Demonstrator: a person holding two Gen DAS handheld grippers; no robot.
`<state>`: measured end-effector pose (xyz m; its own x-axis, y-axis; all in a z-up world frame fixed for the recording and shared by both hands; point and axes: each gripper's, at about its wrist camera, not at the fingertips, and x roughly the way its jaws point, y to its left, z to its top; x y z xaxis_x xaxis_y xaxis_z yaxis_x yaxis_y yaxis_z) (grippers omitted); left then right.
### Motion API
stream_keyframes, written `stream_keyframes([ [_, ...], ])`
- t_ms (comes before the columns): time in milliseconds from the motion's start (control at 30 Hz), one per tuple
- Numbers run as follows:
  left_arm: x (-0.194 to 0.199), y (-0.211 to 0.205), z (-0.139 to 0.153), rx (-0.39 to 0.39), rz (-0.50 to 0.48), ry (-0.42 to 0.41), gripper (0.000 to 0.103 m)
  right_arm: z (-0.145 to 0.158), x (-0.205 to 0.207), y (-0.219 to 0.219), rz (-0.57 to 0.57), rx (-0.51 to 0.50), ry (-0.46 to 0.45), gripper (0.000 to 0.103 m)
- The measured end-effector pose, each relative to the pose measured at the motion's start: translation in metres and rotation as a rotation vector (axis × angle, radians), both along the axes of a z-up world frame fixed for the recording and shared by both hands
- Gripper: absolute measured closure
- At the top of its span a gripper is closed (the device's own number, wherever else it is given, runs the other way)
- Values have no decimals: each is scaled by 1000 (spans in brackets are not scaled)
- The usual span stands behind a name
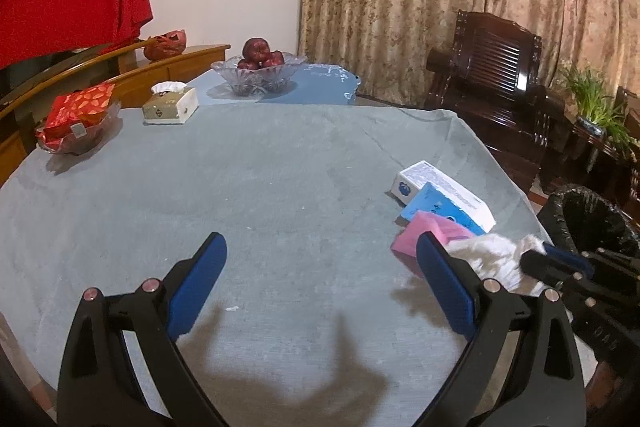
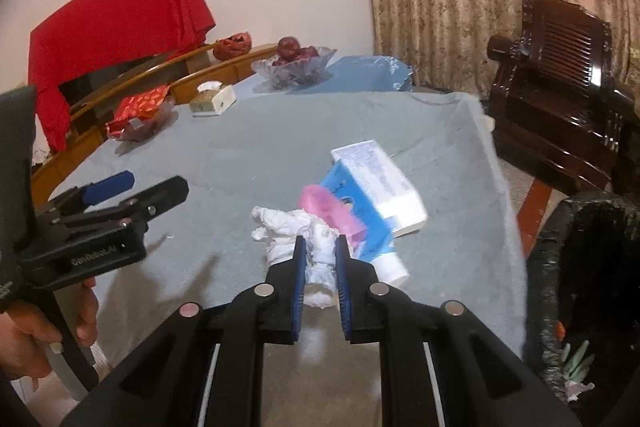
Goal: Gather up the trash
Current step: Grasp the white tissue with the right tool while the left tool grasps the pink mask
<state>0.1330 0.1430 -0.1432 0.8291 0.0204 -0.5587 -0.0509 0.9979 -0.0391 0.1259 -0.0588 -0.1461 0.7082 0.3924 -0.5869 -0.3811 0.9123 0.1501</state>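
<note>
Table far edge, upper frame: fruit bowl, tissue box to its left.
Table right edge: cartons stacked.
Lower right, beside table: bin.

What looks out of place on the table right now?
Only the trash: three small boxes, white, blue and pink, lie jumbled and overlapping near the table's right edge, while the right gripper pinches the crumpled tissue. Nothing spilled or damaged.
</note>
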Motion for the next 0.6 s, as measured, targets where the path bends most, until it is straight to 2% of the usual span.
stream_keyframes([
  [233, 8, -21, -1, -8, -50, 9, 17, 9, 6, -29, -93, 3, -27, 89],
  [600, 38, -56, -16, -23, -114, 37, 17, 0, 30, -57, -180, -7, -26, 89],
])
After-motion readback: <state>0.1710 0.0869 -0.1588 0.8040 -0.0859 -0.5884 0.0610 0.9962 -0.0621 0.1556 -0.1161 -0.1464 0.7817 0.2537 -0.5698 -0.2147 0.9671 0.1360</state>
